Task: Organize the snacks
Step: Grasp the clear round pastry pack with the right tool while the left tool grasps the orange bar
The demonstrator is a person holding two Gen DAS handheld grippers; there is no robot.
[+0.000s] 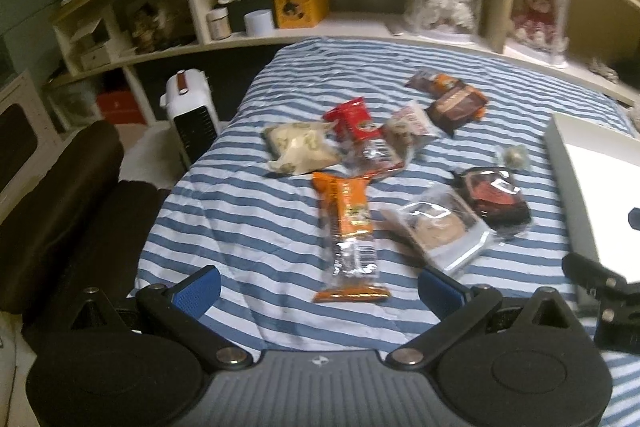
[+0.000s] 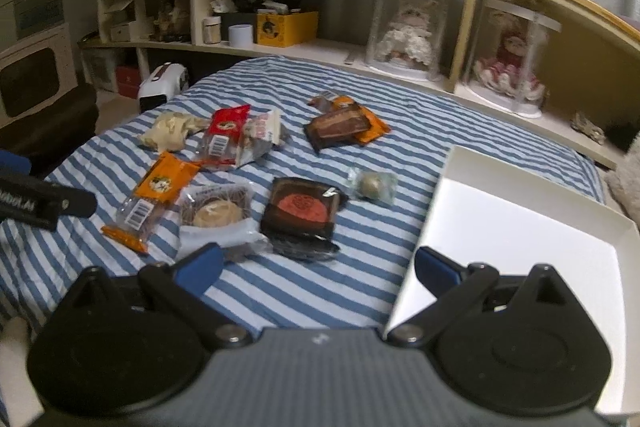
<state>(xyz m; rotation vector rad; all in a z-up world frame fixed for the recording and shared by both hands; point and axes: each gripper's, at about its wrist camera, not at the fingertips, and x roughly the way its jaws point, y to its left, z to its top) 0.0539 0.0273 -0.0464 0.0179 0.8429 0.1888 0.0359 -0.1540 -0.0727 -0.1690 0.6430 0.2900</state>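
we are holding both grippers wide apart and empty above the striped bedspread (image 2: 304, 291), likely because nothing is chosen yet. the left gripper (image 1: 318, 287) is hanging over the long orange packet (image 1: 350, 239), its nearest snack. the right gripper (image 2: 316, 269) is hovering between the dark round-cake pack (image 2: 302, 213) and the white tray (image 2: 520, 227), which is lying empty at the right, probably meant to collect the snacks scattered across the bed.
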